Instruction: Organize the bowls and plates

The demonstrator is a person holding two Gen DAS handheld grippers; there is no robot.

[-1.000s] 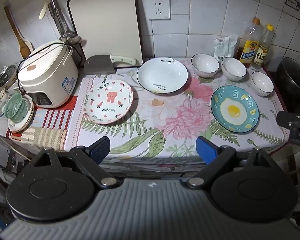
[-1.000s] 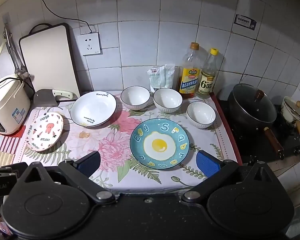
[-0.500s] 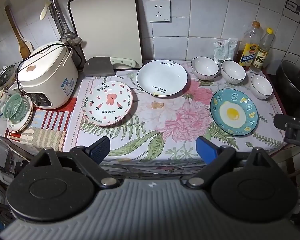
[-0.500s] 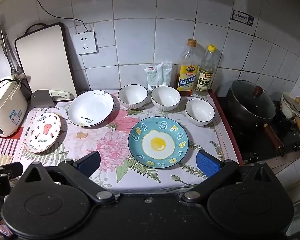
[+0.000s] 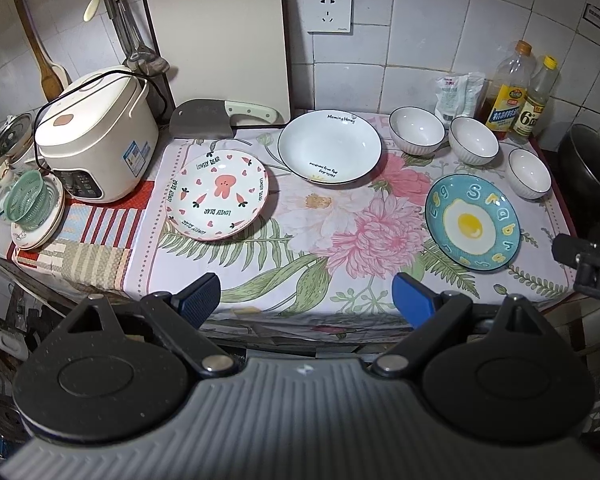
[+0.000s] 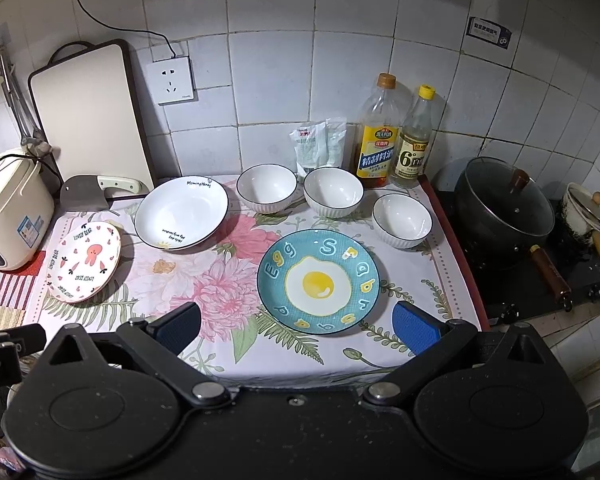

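On the floral cloth lie a pink bunny plate (image 5: 218, 196) (image 6: 85, 266), a large white deep plate (image 5: 329, 146) (image 6: 181, 212) and a blue fried-egg plate (image 5: 472, 222) (image 6: 318, 281). Three white ribbed bowls (image 5: 417, 131) (image 5: 474, 145) (image 5: 529, 173) (image 6: 267, 188) (image 6: 333, 192) (image 6: 402, 220) stand behind them. My left gripper (image 5: 305, 299) hangs open over the counter's front edge. My right gripper (image 6: 296, 326) is open just in front of the egg plate. Both hold nothing.
A rice cooker (image 5: 96, 134) and a stack of dishes with a green strainer (image 5: 30, 204) stand at the left. A cleaver (image 5: 204, 118) and cutting board (image 5: 220, 40) are at the back. Bottles (image 6: 378, 148) stand back right; a black pot (image 6: 504, 208) sits on the stove.
Both grippers have drifted slightly, so the counter sits a little differently in each view. No dish has moved, and both grippers stay open.
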